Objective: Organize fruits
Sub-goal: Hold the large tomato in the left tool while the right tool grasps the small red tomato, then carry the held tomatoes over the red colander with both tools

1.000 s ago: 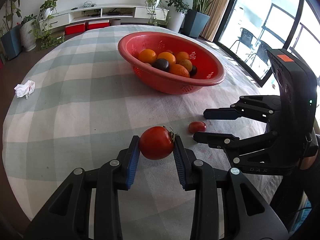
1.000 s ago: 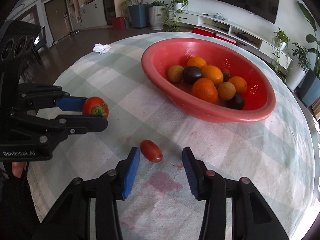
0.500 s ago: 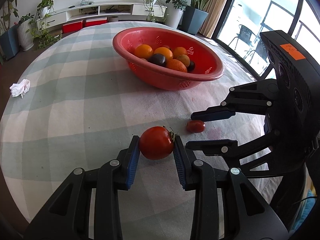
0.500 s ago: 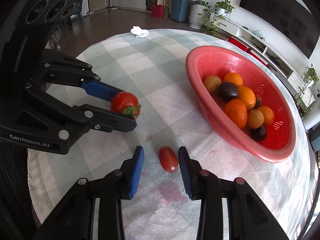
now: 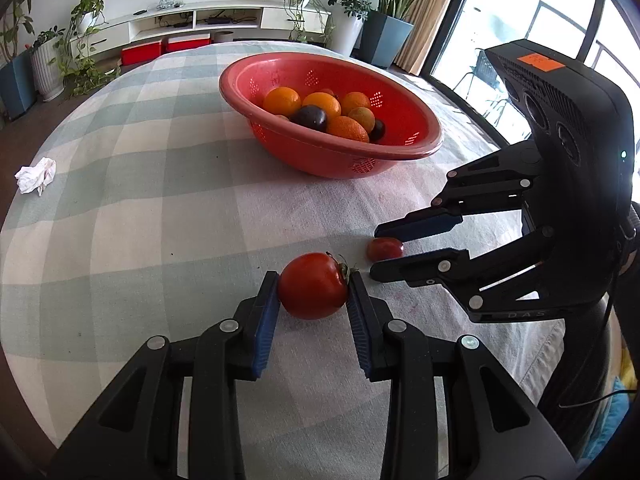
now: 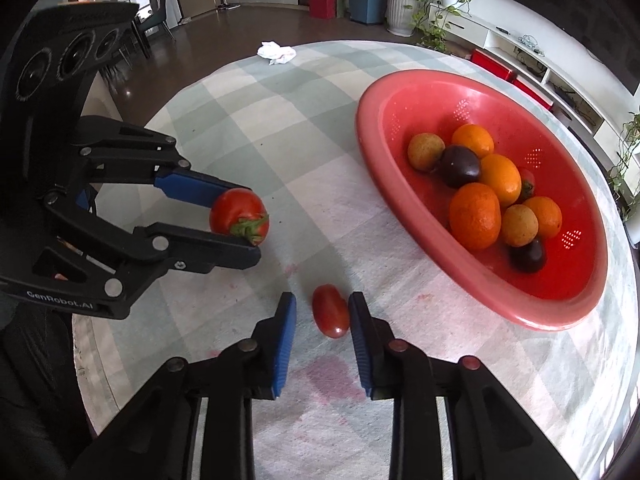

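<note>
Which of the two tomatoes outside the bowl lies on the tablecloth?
The small oval tomato, between the right gripper's closing jaws. The big round tomato is held off the cloth.

My left gripper (image 5: 313,297) hides the flanks of the round red tomato (image 5: 312,285) behind its blue pads. In the left wrist view, my right gripper (image 5: 376,253) covers the right end of the small oblong red tomato (image 5: 383,249); whether both pads touch it cannot be told, though the jaws are closing around it. In the perforated red plastic basin (image 6: 404,204), a small red fruit (image 6: 527,184) is mostly hidden behind the oranges (image 6: 475,216). My hands are cut off by the frame edges. The crumpled white tissue (image 6: 277,51) is too small to read.
</note>
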Available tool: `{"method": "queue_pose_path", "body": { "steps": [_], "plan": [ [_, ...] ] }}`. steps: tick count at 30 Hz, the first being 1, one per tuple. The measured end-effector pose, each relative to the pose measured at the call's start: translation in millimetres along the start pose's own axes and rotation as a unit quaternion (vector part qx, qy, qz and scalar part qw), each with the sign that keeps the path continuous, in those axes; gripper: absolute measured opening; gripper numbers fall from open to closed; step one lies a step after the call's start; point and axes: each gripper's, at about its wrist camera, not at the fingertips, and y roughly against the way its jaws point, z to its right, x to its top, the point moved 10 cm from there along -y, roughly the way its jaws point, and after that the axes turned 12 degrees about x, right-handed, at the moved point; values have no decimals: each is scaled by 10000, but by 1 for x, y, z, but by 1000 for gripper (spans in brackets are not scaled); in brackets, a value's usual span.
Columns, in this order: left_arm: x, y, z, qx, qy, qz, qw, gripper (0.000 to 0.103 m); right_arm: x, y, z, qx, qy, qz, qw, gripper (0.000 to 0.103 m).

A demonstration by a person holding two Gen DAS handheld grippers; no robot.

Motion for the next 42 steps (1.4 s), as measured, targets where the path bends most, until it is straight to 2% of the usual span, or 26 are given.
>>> {"method": "queue_pose_path", "body": {
  "steps": [3, 13, 25, 30, 34, 38, 42],
  "plan": [
    [0, 0, 1, -13, -5, -6, 10000, 31, 1, -1, 1, -12, -51, -34, 10000, 22],
    [0, -1, 2, -31, -14, -9, 10000, 31, 0, -2, -1, -187, 74, -204, 9996, 22],
    [1, -2, 5, -59, -43, -6, 10000, 31, -2, 2, -9, -212, 74, -94, 9997, 19],
    [4, 2, 7, -51, -65, 85, 9999, 31, -3, 19, -16, -175, 0, 235, 9996, 19],
    [15, 12, 10, -62, -99, 241, 9996, 31, -3, 48, -17, -120, -174, 710, 9973, 19],
    [40, 25, 11, -21, -150, 442, 9989, 31, 1, 86, -8, -65, -492, 1334, 9898, 19],
    [73, 33, 11, 74, -307, 563, 9979, 31, 12, 119, 16, -310, -800, 1850, 9790, 19]
  ]
}}
